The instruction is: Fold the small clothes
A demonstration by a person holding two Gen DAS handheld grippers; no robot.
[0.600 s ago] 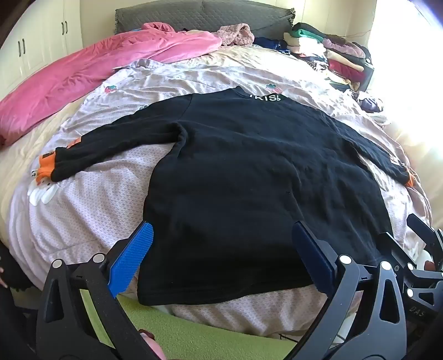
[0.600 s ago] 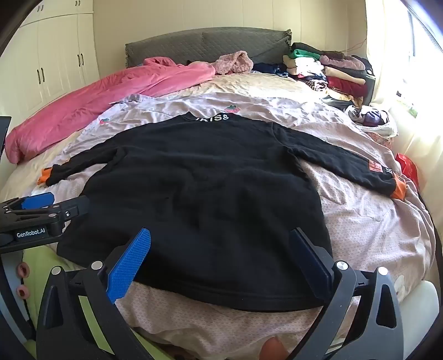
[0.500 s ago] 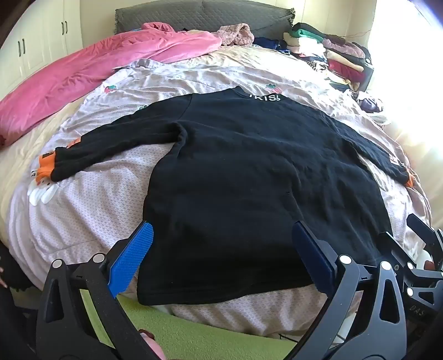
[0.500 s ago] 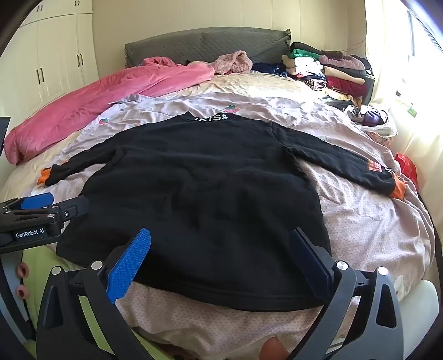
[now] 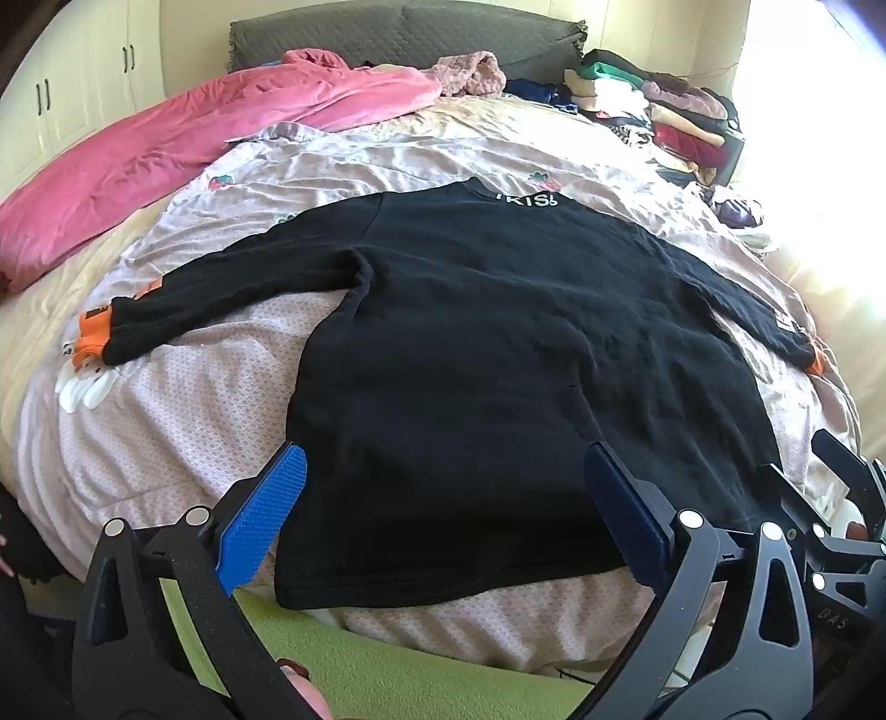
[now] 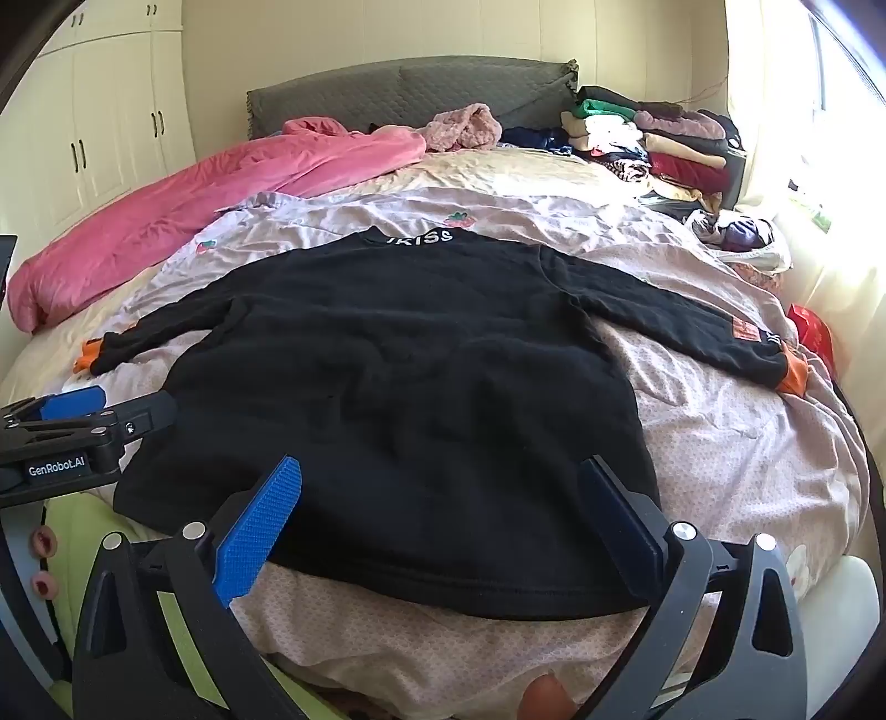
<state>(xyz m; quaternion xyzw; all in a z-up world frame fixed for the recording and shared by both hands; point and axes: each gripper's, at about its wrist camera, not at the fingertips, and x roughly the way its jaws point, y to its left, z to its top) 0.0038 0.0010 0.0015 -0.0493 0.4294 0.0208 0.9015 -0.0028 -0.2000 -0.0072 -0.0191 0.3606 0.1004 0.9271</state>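
sweater [image 5: 498,354]: black, white letters at the collar, orange cuffs | sheet [image 5: 166,421]: pale pink, fine lattice print, red strawberries in the upper part of the frame | duvet [image 5: 183,149]: bright pink, upper left | headboard [image 5: 398,33]: grey, quilted | wardrobe [image 6: 111,127]: cream | gripper [image 5: 440,512]: black, blue pads

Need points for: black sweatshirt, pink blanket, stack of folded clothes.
black sweatshirt [image 5: 498,343]: left wrist view, middle of the body panel.
pink blanket [image 6: 183,221]: right wrist view, middle of its long bunched length.
stack of folded clothes [image 6: 664,144]: right wrist view, middle of the pile by the headboard.
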